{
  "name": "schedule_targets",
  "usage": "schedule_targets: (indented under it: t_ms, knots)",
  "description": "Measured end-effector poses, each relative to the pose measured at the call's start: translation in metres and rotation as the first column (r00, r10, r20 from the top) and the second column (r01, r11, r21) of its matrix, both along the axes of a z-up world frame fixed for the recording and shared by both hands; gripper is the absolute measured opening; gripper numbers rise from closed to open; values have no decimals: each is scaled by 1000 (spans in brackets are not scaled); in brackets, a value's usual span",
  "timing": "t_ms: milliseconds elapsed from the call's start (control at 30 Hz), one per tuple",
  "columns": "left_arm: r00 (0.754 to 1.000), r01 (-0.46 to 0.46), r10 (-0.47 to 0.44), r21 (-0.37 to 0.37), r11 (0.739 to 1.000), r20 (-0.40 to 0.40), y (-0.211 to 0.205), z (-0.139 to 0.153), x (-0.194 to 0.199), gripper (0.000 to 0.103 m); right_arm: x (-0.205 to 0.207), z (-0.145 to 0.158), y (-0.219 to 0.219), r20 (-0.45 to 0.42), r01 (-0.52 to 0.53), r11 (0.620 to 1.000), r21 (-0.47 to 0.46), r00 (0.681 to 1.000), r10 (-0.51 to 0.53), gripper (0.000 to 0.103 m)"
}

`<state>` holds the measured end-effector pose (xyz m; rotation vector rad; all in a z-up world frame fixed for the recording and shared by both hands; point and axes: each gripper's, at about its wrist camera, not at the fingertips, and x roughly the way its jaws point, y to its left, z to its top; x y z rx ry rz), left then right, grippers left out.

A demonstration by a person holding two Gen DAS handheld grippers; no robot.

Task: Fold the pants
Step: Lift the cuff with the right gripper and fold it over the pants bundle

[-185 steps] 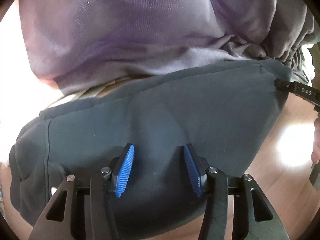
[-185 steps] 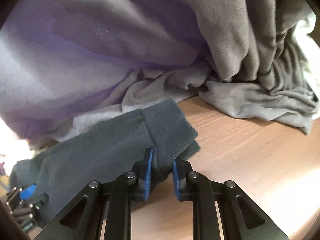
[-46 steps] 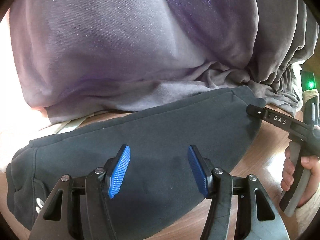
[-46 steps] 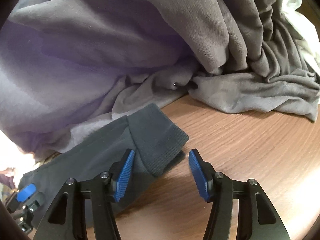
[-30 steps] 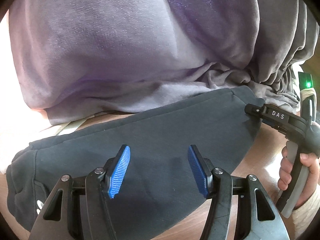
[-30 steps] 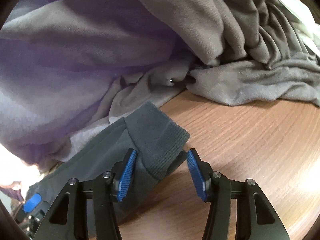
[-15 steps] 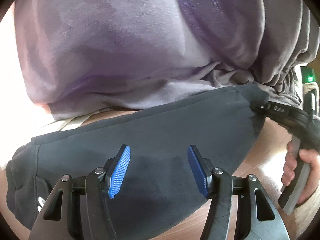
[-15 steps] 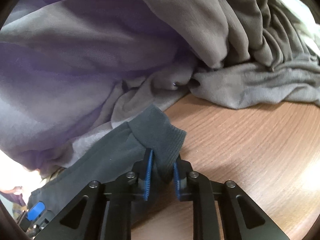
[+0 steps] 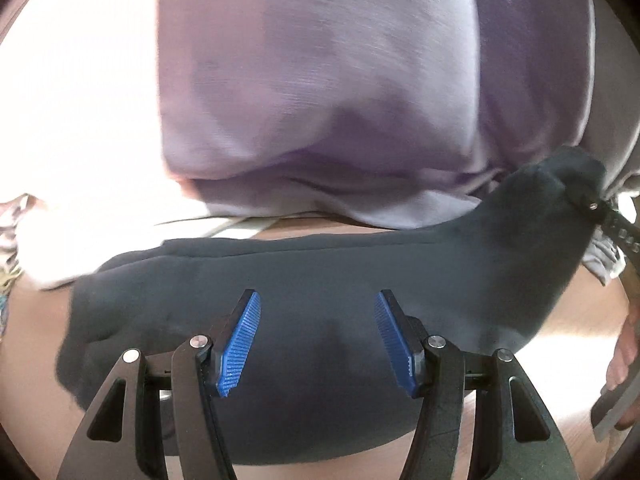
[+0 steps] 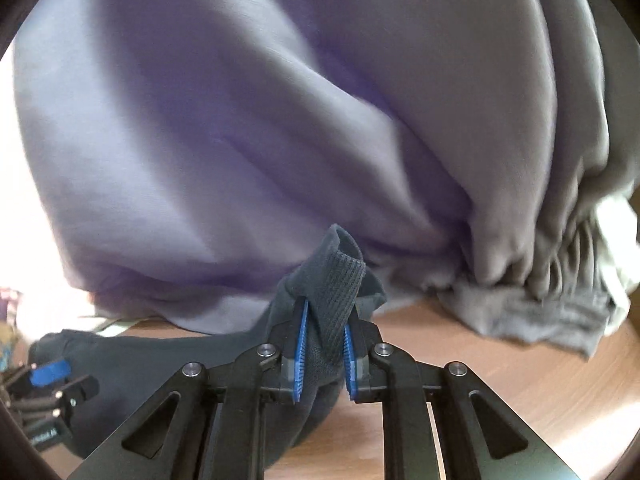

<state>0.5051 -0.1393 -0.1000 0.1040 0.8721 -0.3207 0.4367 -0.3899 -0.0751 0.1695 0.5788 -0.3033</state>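
1. Left wrist view: the dark charcoal fleece pants (image 9: 320, 320), thick and soft with a matte nap, lie folded lengthwise across the pale wood-grain table (image 9: 576, 320), a long rounded band running from lower left to upper right.
2. The left gripper (image 9: 318, 344), black plastic arms with ridged blue rubber pads, hovers over the middle of the pants with its jaws roughly half spread; nothing sits between the pads, and no fabric is pinched.
3. Behind the pants rises a large heap of lilac-grey knit clothing (image 9: 320, 100), smooth and softly creased, its lower hem touching the pants' far edge.
4. At the pants' upper right end, the cuff lifts into a peak, pinched by the right gripper (image 9: 592, 204), a dark jaw tip with a small metal screw. A person's hand (image 9: 624, 364) grips a grey handle at the frame's right edge.
5. Right wrist view: the right gripper (image 10: 323, 356) is clamped almost fully together on the ribbed cuff (image 10: 340, 280) of the pants (image 10: 160, 360), the coarse elastic weave standing upright between the blue pads and raised off the table (image 10: 500, 380).
6. The rest of the pants trail down and left from the cuff, flat on the table.
7. The lilac-grey clothing (image 10: 280, 120) fills the background just behind the cuff, gathered into tight vertical folds to the right.
8. The left gripper (image 10: 56, 384) shows at the lower left, over the pants' far end.
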Motion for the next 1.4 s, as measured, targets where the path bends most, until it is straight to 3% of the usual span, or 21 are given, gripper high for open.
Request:
schedule_targets:
  t_ms: [267,667,900,1067,1267,1400]
  knots:
    - [996,-83,83,3,997,14,67,13,-8,59,2,42,81,37,-127,969,-213,990,138,17]
    - [997,-77,77,-6,997,-5,150,20,-13,59,6,60,188,27,-227,915,-333,968,250,17]
    - [999,-31,31,21,999,-14,186,8,-6,59,15,48,257,-30,-306,860,-407,946,322,17]
    - [1000,-8,9,45,999,-24,212,-2,-5,59,22,23,309,-102,-389,797,-463,916,388,17]
    - [1000,-1,3,69,998,-28,235,-10,-1,59,24,-10,354,-189,-486,734,-475,871,454,17]
    - [999,-13,16,90,996,-33,248,-17,5,59,23,-30,375,-233,-523,716,-462,850,472,17]
